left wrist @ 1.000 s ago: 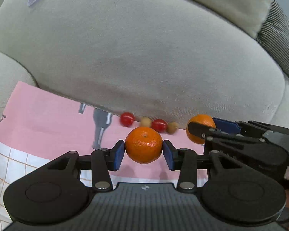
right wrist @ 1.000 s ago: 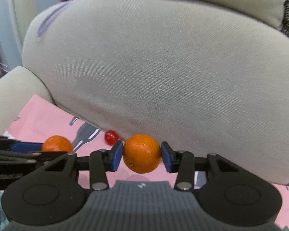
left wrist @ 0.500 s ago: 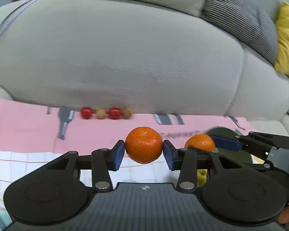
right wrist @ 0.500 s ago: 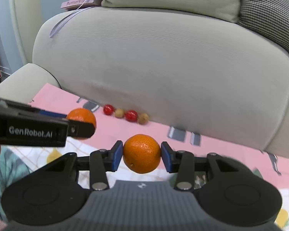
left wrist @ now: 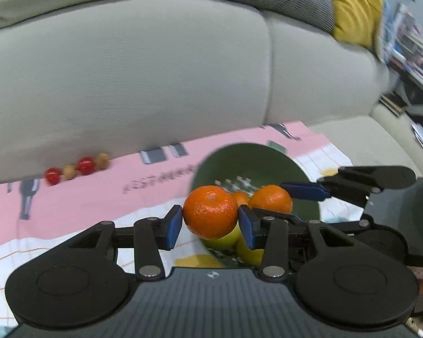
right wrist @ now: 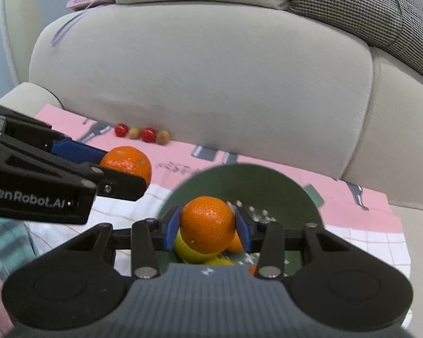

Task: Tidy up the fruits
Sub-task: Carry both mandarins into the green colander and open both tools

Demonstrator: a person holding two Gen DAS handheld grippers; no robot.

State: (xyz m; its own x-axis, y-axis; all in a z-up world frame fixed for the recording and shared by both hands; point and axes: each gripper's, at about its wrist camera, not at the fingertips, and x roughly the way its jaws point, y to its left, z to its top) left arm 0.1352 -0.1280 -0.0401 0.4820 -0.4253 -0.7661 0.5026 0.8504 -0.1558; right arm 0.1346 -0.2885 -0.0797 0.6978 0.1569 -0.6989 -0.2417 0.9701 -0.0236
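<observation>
While both tongs grip oranges above green bowl (right wrist: 268, 186), small fruits (right wrist: 141, 133) line sofa (right wrist: 211, 70).

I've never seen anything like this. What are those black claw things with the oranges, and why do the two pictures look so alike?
There is no robot here: a person holds a two-finger gripper in each hand, and each carries a camera looking forward along its fingers. So each picture shows its own claw at the bottom and the other claw at the side.

The left gripper is shut on one orange; the right gripper is shut on a second orange. Both hang above a green bowl that already holds yellow fruit and orange fruit.

The bowl stands on a pink and white cloth spread over a beige sofa. A row of small red and tan fruits lies by the backrest.
</observation>
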